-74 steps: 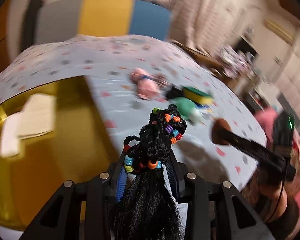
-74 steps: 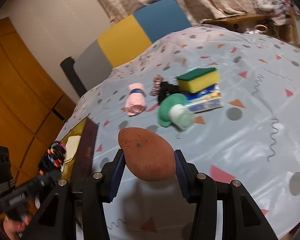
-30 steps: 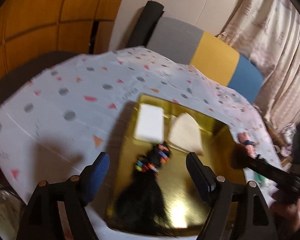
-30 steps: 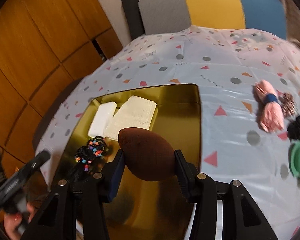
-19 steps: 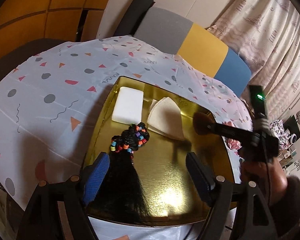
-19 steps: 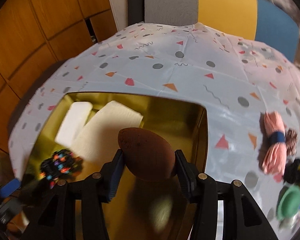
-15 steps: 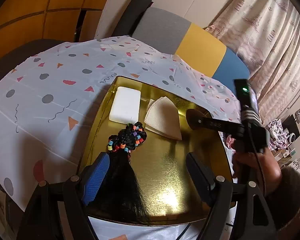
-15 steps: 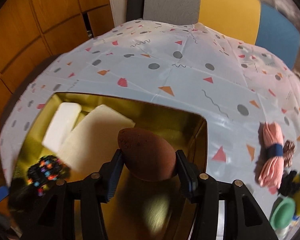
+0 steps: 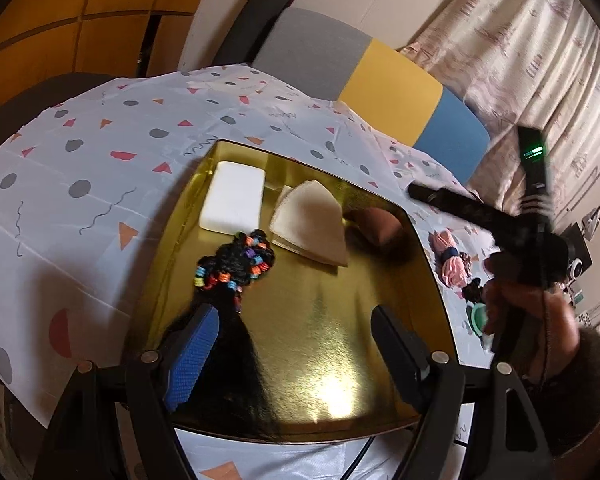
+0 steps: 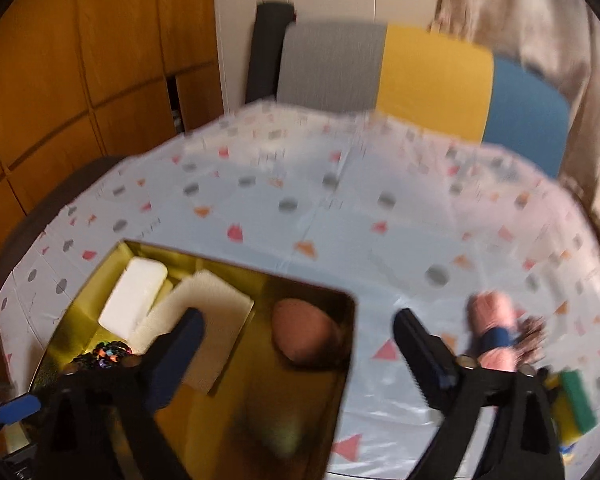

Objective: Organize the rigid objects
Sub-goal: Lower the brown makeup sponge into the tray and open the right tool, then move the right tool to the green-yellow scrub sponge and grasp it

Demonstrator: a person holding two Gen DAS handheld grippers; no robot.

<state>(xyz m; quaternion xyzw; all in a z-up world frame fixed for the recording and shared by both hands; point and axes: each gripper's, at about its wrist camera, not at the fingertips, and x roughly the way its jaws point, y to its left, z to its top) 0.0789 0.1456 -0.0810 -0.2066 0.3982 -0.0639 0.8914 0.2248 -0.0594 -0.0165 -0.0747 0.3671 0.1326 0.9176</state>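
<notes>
My right gripper (image 10: 296,344) jaws just sprang apart, empty; brown egg-shaped sponge (image 10: 304,336) now lies in gold tray (image 10: 332,400), far right corner, no longer clamped. Looks light, squashy: take by wide middle. Left gripper (image 9: 296,344) apart, empty, over beaded hairpiece (image 9: 236,256).

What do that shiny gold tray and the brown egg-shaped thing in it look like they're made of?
The gold tray looks like polished metal or foil-coated board: it mirrors the light. The brown egg-shaped thing looks like matte, soft sponge, without shine; its exact material is unclear.
</notes>
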